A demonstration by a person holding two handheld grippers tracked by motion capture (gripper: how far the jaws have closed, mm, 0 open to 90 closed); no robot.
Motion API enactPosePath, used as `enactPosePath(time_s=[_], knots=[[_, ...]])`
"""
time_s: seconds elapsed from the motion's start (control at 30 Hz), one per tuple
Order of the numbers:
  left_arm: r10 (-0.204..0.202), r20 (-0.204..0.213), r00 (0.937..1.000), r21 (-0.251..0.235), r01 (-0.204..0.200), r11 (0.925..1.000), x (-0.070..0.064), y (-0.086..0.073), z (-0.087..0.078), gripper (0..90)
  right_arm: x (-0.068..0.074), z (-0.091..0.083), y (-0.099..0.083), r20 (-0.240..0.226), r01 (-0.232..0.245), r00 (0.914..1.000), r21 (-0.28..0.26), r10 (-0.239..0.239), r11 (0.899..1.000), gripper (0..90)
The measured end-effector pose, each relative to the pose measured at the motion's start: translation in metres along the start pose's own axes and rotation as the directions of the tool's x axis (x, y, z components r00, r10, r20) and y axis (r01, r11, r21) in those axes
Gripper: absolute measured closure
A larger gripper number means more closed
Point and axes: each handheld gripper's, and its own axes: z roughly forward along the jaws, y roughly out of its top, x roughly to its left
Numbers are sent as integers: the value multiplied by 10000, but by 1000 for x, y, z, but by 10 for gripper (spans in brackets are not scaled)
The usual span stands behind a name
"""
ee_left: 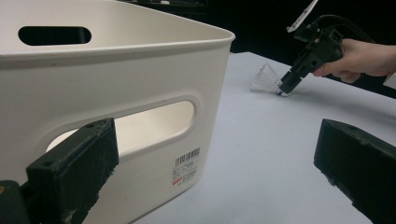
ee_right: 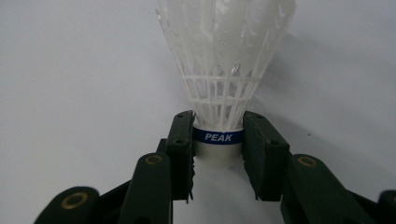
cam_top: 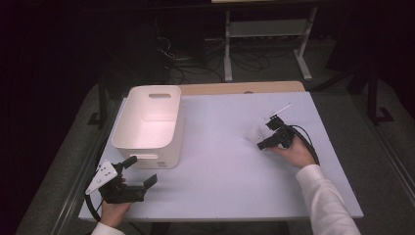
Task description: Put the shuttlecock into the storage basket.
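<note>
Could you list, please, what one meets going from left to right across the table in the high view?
Left gripper held at the near left edge → white bin → bare stretch of table → white shuttlecock → right gripper, its jaws closed on the shuttlecock's base, with the hand behind it.

A: We see the left gripper (cam_top: 142, 172) as matte black, a grey three-cornered plate (cam_top: 102, 177) dotted with holes on top.

B: And we note brass-coloured rivets on the right gripper (ee_right: 218, 154), ribbed black pads (ee_right: 180, 140), a looping black cable (cam_top: 307, 142), a white sleeve (cam_top: 325, 200)
</note>
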Motion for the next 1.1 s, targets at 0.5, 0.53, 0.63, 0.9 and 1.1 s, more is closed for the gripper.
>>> enactPosePath(time_s=[0.5, 0.53, 0.63, 0.9, 1.1], knots=[[62, -76, 10000, 124, -61, 9999, 1, 0, -1, 0, 10, -33, 0, -108, 312, 9994, -935, -324, 9951, 636], [59, -77, 10000, 124, -58, 9999, 1, 0, -1, 0, 10, -33, 0, -108, 312, 9994, -935, -324, 9951, 636], [60, -82, 9999, 115, -59, 9999, 1, 0, -1, 0, 11, -42, 3, -118, 393, 9991, -1231, -411, 9916, 636], [-83, -51, 10000, 40, 84, 10000, 1, -1, 0, 0, 16, -67, 16, -207, 430, 9986, -1916, -478, 9805, 636], [-142, -82, 9999, 50, 142, 9999, 2, -1, -1, 0, 18, -78, 21, -282, 464, 9981, -2194, -539, 9745, 636]])
